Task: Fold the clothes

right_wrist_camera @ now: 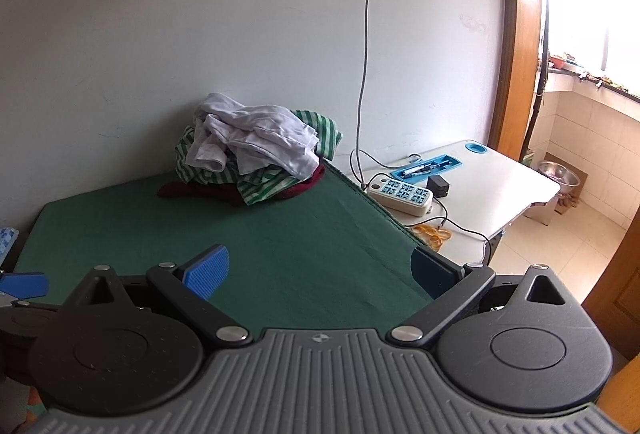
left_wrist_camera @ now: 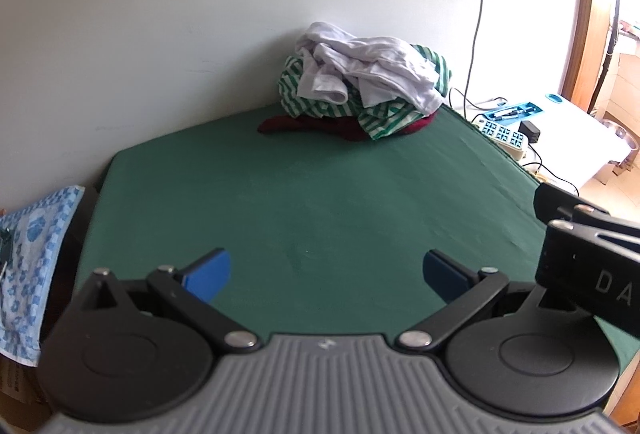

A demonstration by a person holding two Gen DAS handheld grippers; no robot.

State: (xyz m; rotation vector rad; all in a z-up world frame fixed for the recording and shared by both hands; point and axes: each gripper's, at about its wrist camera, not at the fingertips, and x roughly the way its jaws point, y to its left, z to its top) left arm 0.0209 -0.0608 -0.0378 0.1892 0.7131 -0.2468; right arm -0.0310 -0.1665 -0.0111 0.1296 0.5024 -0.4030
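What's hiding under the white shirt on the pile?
Under the white shirt lies a green striped garment, then something dark red at the bottom. Anything deeper is covered.

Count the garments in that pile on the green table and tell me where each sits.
3 visible: a white garment on top, a green-striped garment beneath it, and a dark red garment at the bottom, against the wall. More may be hidden inside the pile.

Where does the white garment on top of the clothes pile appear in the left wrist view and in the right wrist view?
Left wrist view: the white garment is above centre, slightly right, on top of the clothes pile by the wall.
Right wrist view: the white garment is left of centre, at mid height.
Shared landmark: the blue and white power strip, to the right of the pile in both.
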